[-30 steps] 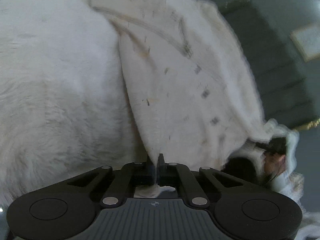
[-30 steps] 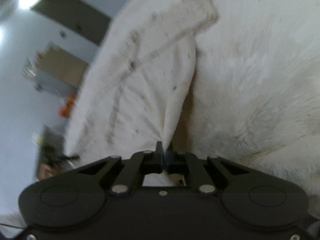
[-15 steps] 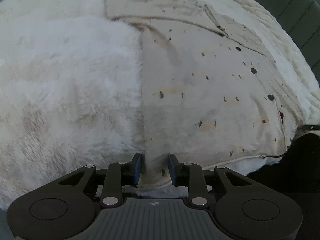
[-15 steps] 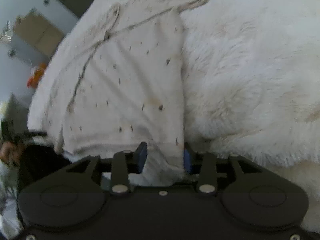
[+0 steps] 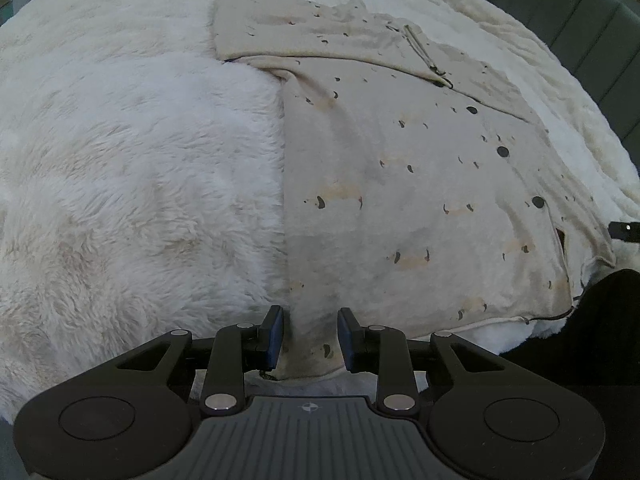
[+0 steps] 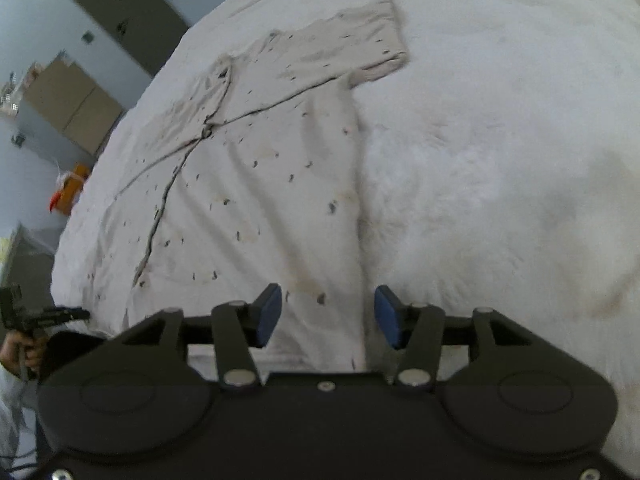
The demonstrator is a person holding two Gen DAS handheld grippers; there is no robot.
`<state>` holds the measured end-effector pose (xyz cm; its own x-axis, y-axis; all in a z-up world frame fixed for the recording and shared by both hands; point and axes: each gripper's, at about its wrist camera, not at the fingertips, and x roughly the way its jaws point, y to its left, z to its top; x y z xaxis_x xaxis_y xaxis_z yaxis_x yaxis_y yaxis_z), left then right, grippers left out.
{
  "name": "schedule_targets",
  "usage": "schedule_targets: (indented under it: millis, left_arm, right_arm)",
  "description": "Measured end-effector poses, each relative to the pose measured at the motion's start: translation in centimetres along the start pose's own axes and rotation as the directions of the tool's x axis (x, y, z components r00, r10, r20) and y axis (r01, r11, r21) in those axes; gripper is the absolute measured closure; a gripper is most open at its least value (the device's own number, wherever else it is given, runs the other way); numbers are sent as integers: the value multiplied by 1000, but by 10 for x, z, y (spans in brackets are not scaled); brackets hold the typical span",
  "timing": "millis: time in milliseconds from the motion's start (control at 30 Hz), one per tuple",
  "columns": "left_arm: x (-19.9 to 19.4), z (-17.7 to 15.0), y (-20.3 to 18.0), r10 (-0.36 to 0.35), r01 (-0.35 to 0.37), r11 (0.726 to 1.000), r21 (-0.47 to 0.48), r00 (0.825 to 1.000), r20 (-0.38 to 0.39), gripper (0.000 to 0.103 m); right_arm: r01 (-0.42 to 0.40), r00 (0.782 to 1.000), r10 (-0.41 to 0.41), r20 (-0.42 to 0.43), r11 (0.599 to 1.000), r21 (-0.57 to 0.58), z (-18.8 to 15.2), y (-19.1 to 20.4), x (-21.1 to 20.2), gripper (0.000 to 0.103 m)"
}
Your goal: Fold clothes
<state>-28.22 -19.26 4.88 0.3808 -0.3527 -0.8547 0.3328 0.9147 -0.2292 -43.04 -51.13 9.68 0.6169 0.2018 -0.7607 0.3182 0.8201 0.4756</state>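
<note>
A beige short-sleeved shirt (image 5: 400, 168) with small dark prints and dark buttons lies spread flat on a white fluffy blanket (image 5: 132, 160). Its hem faces me, its collar lies far away. My left gripper (image 5: 310, 334) is open, its blue-padded fingers straddling the shirt's left hem corner without pinching it. In the right wrist view the same shirt (image 6: 248, 168) lies flat, one sleeve reaching out at the top. My right gripper (image 6: 327, 315) is open, fingers wide apart over the shirt's right hem corner.
The blanket (image 6: 500, 184) covers a bed. A dark padded headboard (image 5: 580, 20) stands at the back right. Cardboard boxes (image 6: 68, 104) and an orange item (image 6: 68, 192) sit on the floor to the left. A hand holding the other gripper (image 6: 24, 320) shows at the lower left.
Both grippers went from shut on the lifted shirt hem to open. The shirt dropped and now lies flat on the blanket. The jaws have widened further in the last half second.
</note>
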Motion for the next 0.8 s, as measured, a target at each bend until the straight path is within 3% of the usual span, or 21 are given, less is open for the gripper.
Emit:
schedule_targets:
  millis: [133, 267, 533, 633, 800]
  left_arm:
    - [-5, 3, 7, -15, 15, 1000, -3, 1000, 15, 73]
    - [-12, 15, 15, -47, 47, 999, -5, 997, 59, 66]
    - [-27, 38, 33, -109, 112, 994, -6, 983, 146, 49]
    - [-10, 52, 47, -178, 184, 981, -55, 978, 106, 38]
    - [23, 66, 46, -219, 224, 969, -106, 974, 56, 38]
  right_arm:
    - [-33, 997, 36, -74, 999, 37, 7, -9, 15, 54]
    - [-119, 975, 128, -183, 991, 63, 4, -13, 25, 54]
    - [-169, 982, 177, -60, 978, 119, 20, -38, 3, 54]
    - [-197, 977, 207, -55, 970, 143, 24, -43, 17, 54]
    - [-236, 968, 249, -43, 953, 191, 24, -47, 40, 54]
